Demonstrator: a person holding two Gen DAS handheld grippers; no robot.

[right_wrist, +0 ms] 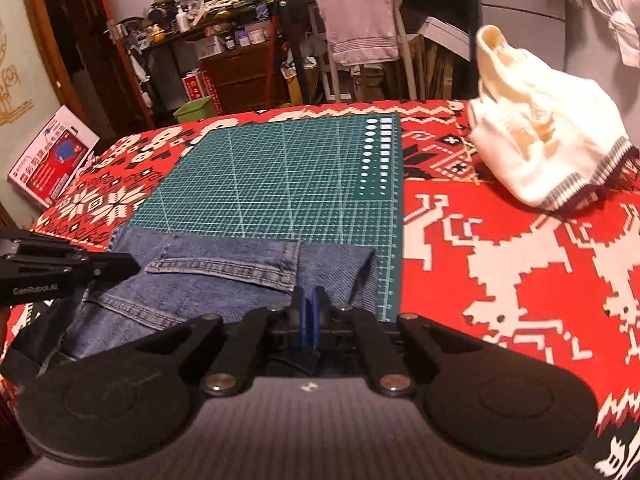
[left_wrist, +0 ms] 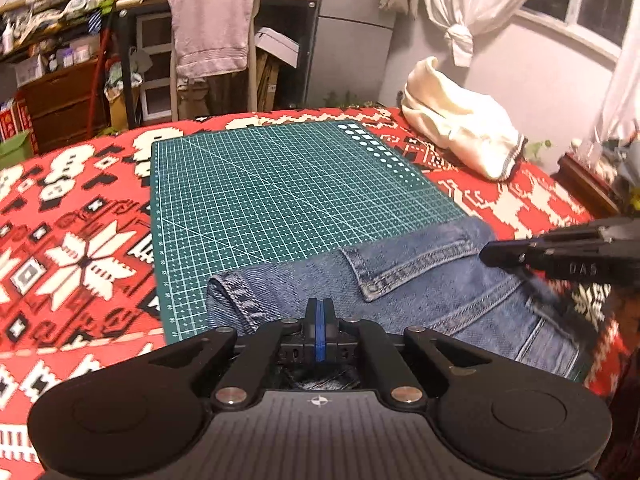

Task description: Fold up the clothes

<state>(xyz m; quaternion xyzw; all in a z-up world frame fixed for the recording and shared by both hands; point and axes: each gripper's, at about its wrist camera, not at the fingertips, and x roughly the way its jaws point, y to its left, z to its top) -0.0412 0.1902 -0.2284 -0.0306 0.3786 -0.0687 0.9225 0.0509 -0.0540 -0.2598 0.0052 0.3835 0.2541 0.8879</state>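
We have the faded blue denim jeans [left_wrist: 420, 292] lying across the near edge of the dark green gridded cutting mat [left_wrist: 280, 184], which sits on the red and white patterned blanket [left_wrist: 72, 240] covering the tabletop. Our left tongs [left_wrist: 319, 320] are pressed together with their blue pads meeting; denim bunches right beneath them, so we judge they pinch the near edge, though the bite itself is hidden. Our right tongs [right_wrist: 309, 316] look closed too, perhaps with a sliver between the pads, low over the jeans' near edge, and we cannot tell whether cloth is caught. If one side holds only a thin layer, the heavy denim could slip out and the fold would skew. The cream knitted sweater [right_wrist: 536, 140] lies well apart at the far right
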